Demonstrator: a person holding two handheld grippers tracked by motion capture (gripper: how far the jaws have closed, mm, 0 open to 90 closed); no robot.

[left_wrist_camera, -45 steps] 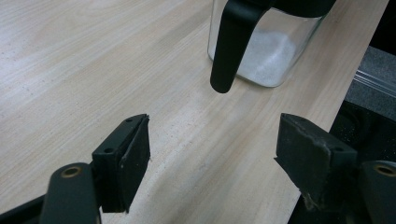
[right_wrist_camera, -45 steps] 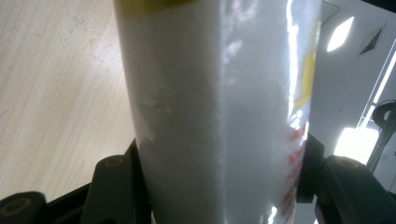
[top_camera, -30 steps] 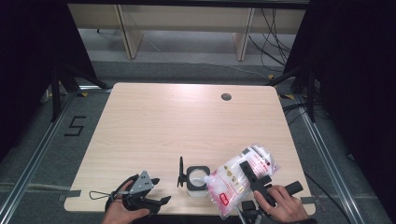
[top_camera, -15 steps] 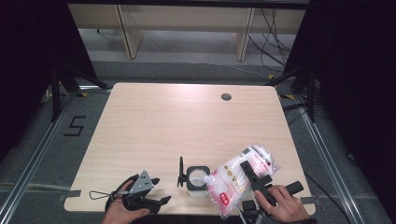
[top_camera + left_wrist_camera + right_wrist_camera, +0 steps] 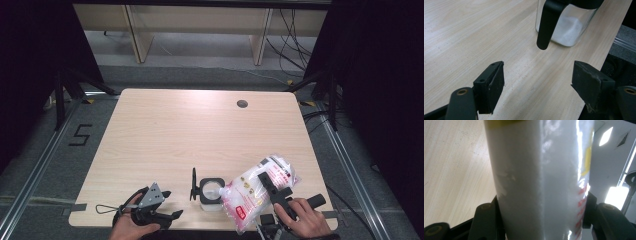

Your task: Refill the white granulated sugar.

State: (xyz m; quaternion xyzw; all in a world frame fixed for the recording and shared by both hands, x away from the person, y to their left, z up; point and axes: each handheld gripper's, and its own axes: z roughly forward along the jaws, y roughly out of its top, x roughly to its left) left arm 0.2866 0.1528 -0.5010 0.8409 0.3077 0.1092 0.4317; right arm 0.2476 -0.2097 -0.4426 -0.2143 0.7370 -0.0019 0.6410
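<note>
While your two hands rest at the near edge of the table (image 5: 165,135), the plastic bag of white powder (image 5: 257,192) lies tilted at about five o'clock on it, its low corner over the mouth of the glass jar (image 5: 211,191). Your right gripper (image 5: 272,187) has its jaws clamped on the bag's two sides, roughly half spread, the bag pressed between the pads. At seven o'clock your left gripper (image 5: 537,87) holds its jaws wide with nothing between them, just above the wood. The jar's black handle (image 5: 547,23) hangs ahead of them, at twelve o'clock.
</note>
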